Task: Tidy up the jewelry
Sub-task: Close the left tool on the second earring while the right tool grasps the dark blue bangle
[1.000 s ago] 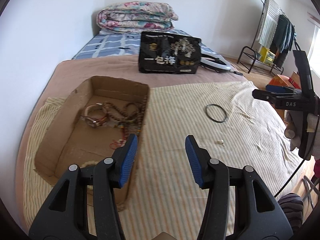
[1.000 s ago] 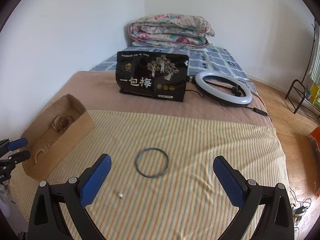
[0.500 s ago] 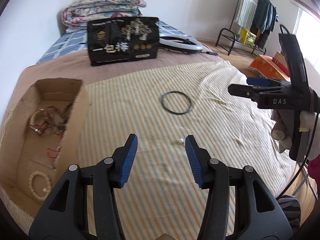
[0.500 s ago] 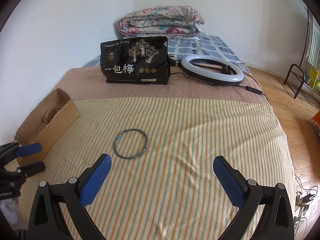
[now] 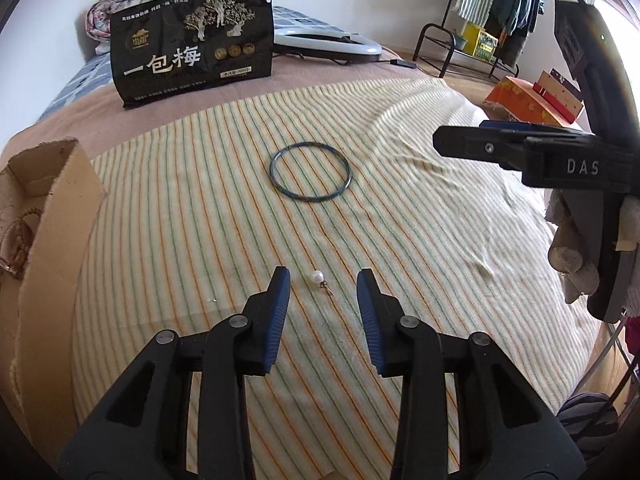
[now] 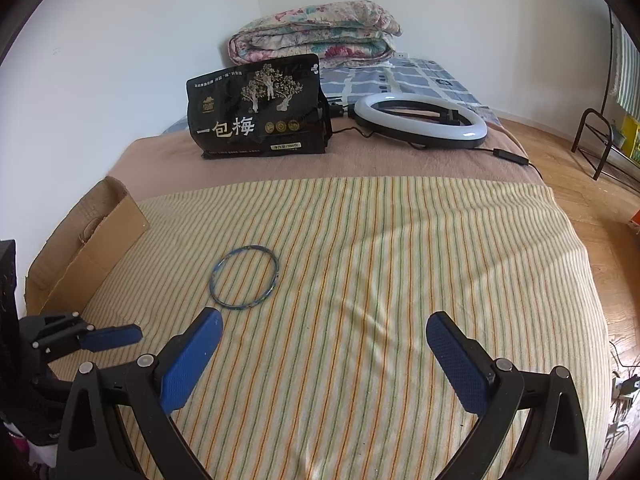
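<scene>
Daylight floods the room from a window [image 5: 612, 4] at far right in the left wrist view, blown out to white w/ glare; walls read bright, colours soft. A broad diagonal shadow band falls across the striped blanket [image 6: 400, 280] in the right wrist view, sunlit patch beyond it toward the right edge. Heavy fisheye bend & black vignette at all corners in both views; centre is sharp, edges smear slightly, no motion blur.
</scene>
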A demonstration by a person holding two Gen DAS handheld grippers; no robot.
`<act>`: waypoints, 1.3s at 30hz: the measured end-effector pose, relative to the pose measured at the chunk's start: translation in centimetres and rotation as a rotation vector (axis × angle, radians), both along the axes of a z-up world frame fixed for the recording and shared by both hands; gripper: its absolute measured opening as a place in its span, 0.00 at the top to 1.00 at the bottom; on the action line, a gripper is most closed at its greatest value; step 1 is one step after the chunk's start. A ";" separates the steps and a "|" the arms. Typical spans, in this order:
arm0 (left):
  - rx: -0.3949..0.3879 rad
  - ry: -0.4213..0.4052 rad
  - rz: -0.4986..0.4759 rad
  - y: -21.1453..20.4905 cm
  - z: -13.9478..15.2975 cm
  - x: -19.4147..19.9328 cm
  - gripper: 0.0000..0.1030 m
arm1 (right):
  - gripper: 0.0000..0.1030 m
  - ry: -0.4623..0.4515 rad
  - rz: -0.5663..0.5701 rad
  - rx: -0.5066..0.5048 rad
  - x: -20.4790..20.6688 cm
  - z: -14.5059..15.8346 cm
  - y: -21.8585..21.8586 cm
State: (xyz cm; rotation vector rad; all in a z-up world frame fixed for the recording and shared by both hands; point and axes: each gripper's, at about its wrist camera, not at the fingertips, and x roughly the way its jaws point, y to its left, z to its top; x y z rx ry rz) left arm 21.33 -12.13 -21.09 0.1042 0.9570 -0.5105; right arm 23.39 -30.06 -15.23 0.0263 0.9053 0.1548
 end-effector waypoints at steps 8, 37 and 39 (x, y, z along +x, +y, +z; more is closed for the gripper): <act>0.024 0.003 0.013 -0.4 -1.5 0.7 0.76 | 0.00 0.013 0.003 0.028 0.9 -1.3 0.2; 0.036 -0.018 0.124 4.4 -2.3 1.5 0.91 | 0.01 0.055 0.167 -0.071 5.8 -5.2 8.1; 0.035 -0.019 0.128 4.9 -2.4 1.5 0.91 | 0.01 0.063 0.169 -0.084 6.2 -5.6 8.8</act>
